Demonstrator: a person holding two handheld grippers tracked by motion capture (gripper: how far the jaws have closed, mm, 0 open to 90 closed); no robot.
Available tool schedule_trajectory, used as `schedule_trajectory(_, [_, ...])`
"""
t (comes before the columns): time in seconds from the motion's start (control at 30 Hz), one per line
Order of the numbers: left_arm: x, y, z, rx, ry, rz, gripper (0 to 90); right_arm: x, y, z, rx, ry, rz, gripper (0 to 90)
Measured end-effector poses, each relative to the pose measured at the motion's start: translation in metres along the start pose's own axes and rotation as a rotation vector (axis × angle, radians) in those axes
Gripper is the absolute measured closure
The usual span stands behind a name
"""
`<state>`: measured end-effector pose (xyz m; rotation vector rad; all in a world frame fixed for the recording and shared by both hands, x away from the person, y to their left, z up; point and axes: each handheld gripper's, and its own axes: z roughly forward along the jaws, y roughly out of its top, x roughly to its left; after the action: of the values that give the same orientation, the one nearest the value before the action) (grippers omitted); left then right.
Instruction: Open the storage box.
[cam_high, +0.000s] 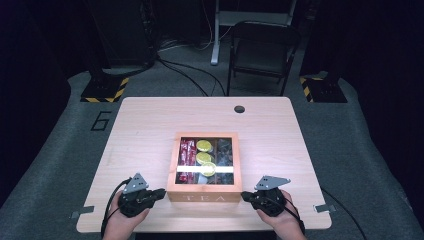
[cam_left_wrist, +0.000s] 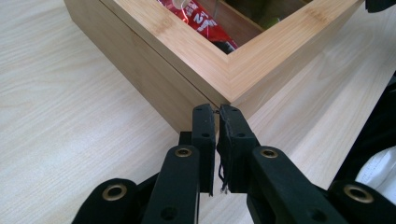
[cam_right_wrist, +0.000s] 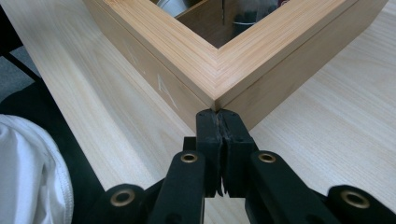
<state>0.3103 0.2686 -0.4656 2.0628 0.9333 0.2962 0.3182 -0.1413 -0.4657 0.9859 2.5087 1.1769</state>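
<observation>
Wooden worktop (cam_high: 150, 130) bearing a wooden tea box (cam_high: 204, 196) near its front edge, centred between the two hands; through its glass lid show red packets (cam_high: 187, 152), yellow-green rounds (cam_high: 203, 145) and dark items (cam_high: 224, 150). Left tongs (cam_left_wrist: 217, 109) pressed together, nothing between them, tips at the box's near-left corner. Right tongs (cam_right_wrist: 217, 113) likewise together and empty, tips at the near-right corner.

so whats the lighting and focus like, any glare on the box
High view: the table is lit and the room behind is dark, with a bright glare band across the lid of the tea box. Left gripper view: even light, the box corner is sharp. Right gripper view: the same, with soft shadows below the box.
</observation>
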Motion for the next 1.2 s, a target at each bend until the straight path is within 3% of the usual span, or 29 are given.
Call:
schedule_trajectory(0.4, [0.0012,0.0007,0.0008,0.019,-0.014,0.008,87.9,0.0018,-0.0001,-0.0002,-0.007,-0.006,-0.005,89.6])
schedule_trajectory(0.5, [0.002,0.0007,-0.0007,0.009,-0.006,0.017,84.1,0.0011,0.0006,-0.0006,-0.01,-0.003,-0.006,89.6])
schedule_trajectory(0.83, [0.0068,0.0002,-0.0056,-0.041,-0.001,-0.024,66.7,0.0015,0.0019,-0.001,-0.031,0.001,0.005,89.6])
schedule_trajectory(1.2, [0.0024,0.0024,-0.0039,-0.052,-0.02,0.0,59.3,0.0003,0.0086,-0.0057,-0.071,0.014,0.01,89.6])
